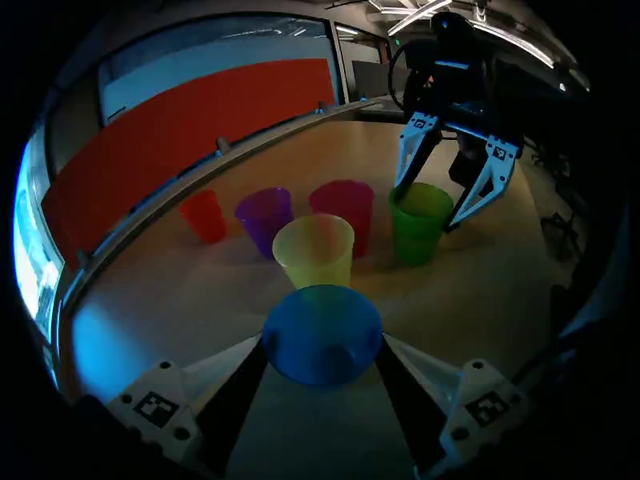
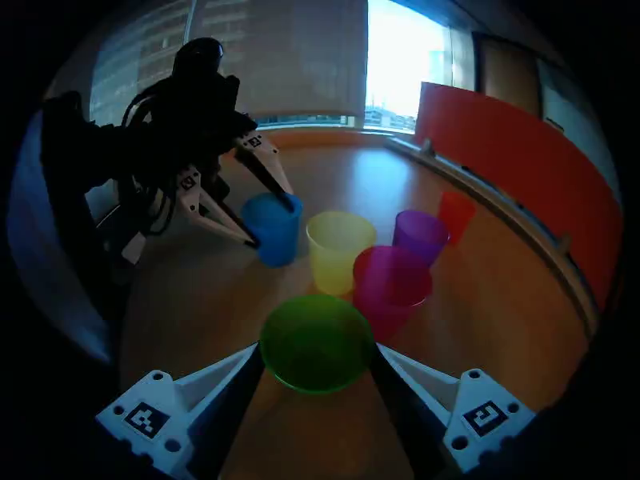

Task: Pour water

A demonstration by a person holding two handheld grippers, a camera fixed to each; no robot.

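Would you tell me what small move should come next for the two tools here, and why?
Probably squeeze the right tool firmly onto the green cup before any lift. It straddles that cup, as the left tool straddles the blue cup, and both cups stand upright on the table. Whether the fingers press yet is unclear, so confirming grip first seems safest.

A pale wooden tabletop [image 1: 496, 296] runs up to a metal rail [image 1: 240, 156], with a red partition panel [image 1: 200, 128] standing behind it. Strip lights [image 1: 416, 14] glow overhead. A bright window [image 2: 400, 64] sits beside what may be a lowered blind [image 2: 296, 56]. The room itself is dim.
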